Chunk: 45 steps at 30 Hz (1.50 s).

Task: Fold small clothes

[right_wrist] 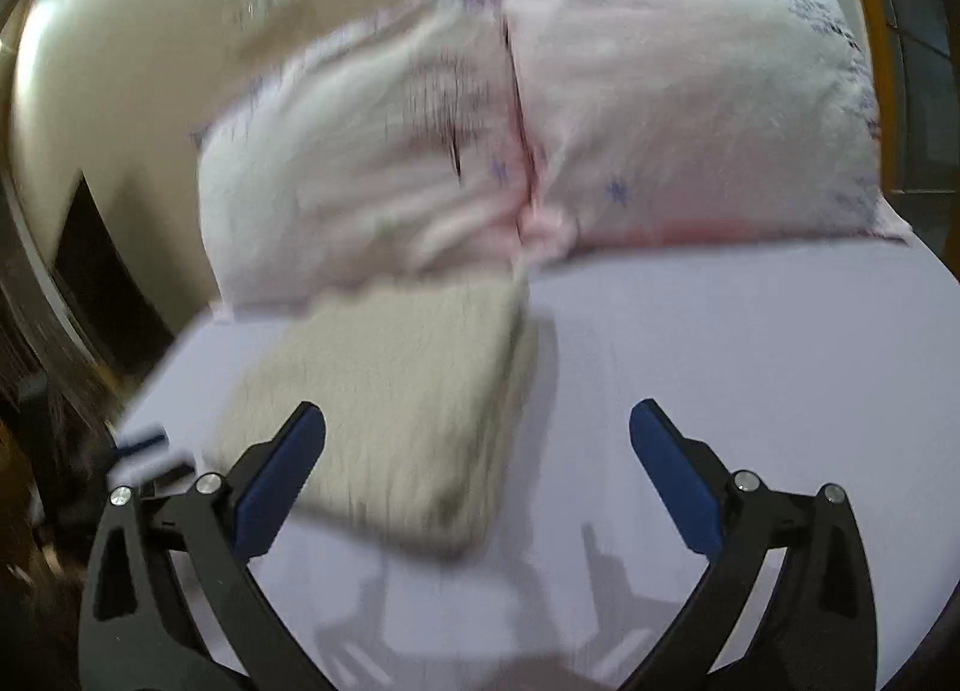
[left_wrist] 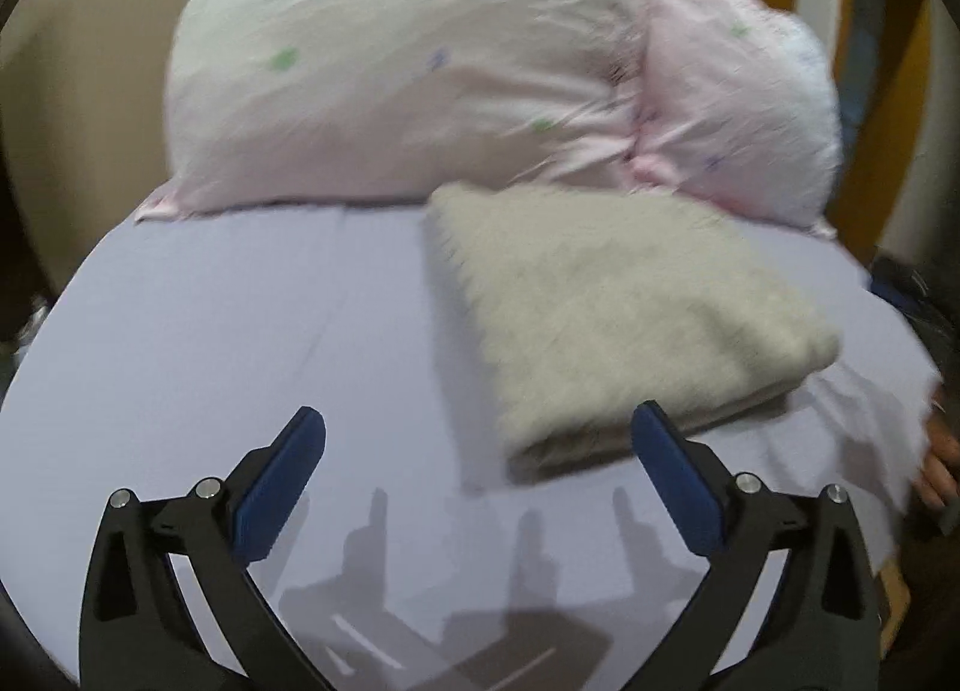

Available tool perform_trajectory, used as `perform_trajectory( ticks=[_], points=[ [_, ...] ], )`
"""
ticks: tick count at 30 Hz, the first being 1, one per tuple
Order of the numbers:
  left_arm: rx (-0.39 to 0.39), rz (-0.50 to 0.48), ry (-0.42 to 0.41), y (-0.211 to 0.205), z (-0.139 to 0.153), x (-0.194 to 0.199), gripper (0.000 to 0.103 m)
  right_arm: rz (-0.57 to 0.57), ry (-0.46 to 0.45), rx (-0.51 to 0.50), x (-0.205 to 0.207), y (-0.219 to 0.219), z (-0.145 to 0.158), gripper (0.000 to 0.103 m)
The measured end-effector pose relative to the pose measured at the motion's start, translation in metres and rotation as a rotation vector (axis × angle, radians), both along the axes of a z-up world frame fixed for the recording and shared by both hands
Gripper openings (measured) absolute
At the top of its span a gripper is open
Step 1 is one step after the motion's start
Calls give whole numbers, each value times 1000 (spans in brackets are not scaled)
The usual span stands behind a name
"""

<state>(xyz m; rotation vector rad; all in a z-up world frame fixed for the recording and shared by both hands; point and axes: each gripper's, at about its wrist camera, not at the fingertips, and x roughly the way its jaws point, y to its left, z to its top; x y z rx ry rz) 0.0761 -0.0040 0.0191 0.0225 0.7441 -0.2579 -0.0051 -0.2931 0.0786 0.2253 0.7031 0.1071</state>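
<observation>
1. Beige, fuzzy and folded into a thick rectangle, the small garment [left_wrist: 606,313] lies on the lavender bed sheet [left_wrist: 240,343], its far edge up against the pink pillows [left_wrist: 420,67] that line the head of the bed.
2. We find no brand, label or readable writing anywhere; the pillows carry only small green and purple printed marks, and both views are blurred.
3. In the left wrist view, we see the left gripper [left_wrist: 478,427] spread wide, with nothing between its blue-padded fingers [left_wrist: 282,487].
4. The garment's near folded edge sits just beyond the fingertips and to the right of centre; the tip of the right-hand finger overlaps that edge in the picture, though we cannot tell whether it touches.
5. In the right wrist view, we see the right gripper [right_wrist: 478,427] equally wide and holding nothing.
6. From this side the garment [right_wrist: 390,391] lies to the left, and the left-hand finger [right_wrist: 282,481] overlaps its near part; we cannot tell if they are in contact. The right-hand finger stands over bare sheet [right_wrist: 750,361].
7. Both grippers hang low over the near part of the bed, pointing toward the pillows [right_wrist: 540,109], and cast shadows on the sheet.
8. At the right edge of the bed, in the left wrist view, we glimpse part of a hand [left_wrist: 936,466].
</observation>
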Motion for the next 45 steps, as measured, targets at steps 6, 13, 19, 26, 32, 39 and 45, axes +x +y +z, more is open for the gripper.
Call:
perform_trajectory(
  ticks=[6,13,19,26,32,39,45],
  points=[
    [43,-2,98,-11,-21,2,102,47,213,-154,-1,56,-50,101],
    [111,-26,154,-27,-36,7,102,2,286,-236,12,83,-69,101],
    [127,-33,158,-29,-38,6,102,-6,288,-242,13,87,-73,101],
    [127,-32,158,-29,-37,7,102,-13,287,-259,11,90,-74,101],
    [127,-32,158,-29,-37,7,102,-13,287,-260,12,90,-74,101],
    [127,-31,158,-29,-38,7,102,-14,286,-260,11,90,-75,101],
    [127,-31,158,-29,-38,7,102,-15,286,-260,11,89,-75,101]
  ],
)
